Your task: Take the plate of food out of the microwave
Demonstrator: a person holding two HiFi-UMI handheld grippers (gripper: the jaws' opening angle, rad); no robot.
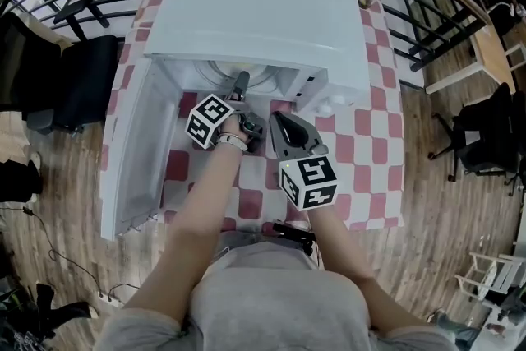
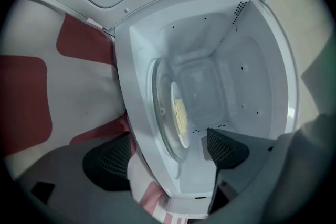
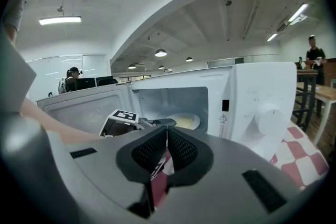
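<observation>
1. Left gripper [image 2: 168, 152] jaws are wide apart and grip nothing. One pad shows against the cavity interior, the other against the checked cloth outside.
2. Right gripper [image 3: 167, 147] jaws are pressed together and empty. It sits in front of the microwave [image 1: 263, 20], just beside my left one.
3. Plate [image 2: 179, 115] of pale yellow food is inside the cavity on the glass turntable [image 2: 160, 107], ahead of the left jaws and untouched.
4. The microwave is white, with its door [image 1: 136, 152] swung open to the left in the head view. It stands on the red-and-white checked surface [image 1: 362, 144].
5. Writing: a small warning-triangle label [image 3: 223, 117] on the front panel, next to the round knob [image 3: 270, 118]. The print is too small for me to read.
</observation>
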